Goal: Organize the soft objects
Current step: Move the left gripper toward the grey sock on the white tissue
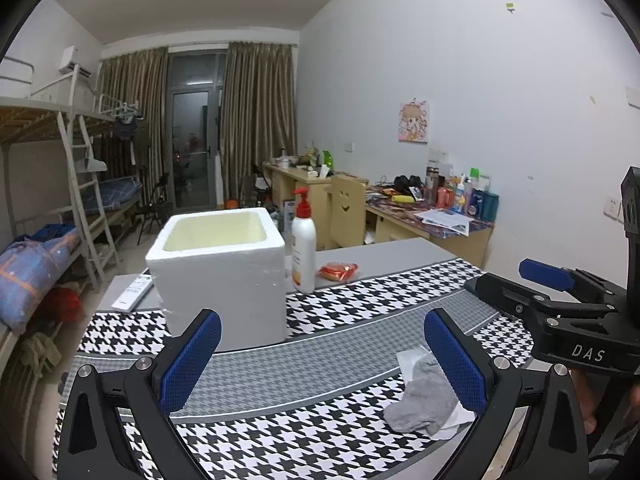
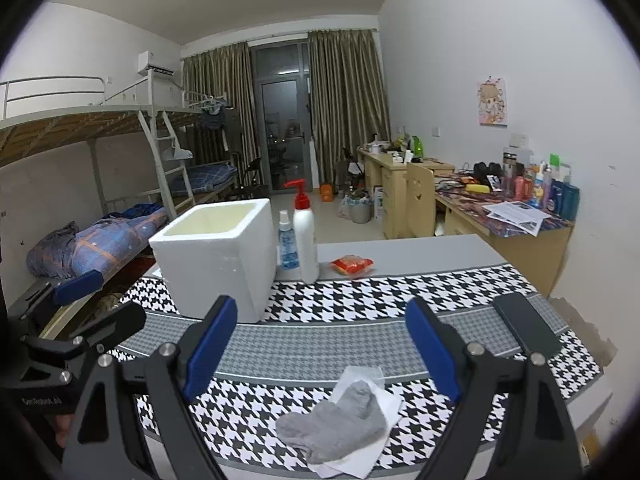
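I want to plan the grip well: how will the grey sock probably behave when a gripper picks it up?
The grey sock lies crumpled, so it will probably hang limp from wherever it is pinched. It looks thin and light. It rests on a white tissue, which may drag or lift along with it.

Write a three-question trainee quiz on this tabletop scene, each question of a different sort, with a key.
1. True or false: the grey sock lies inside the foam box.
2. What lies under the sock? A) white tissue B) phone C) red packet
3. Fill in: the pump bottle has a ___ top.

Key: 1 false; 2 A; 3 red.
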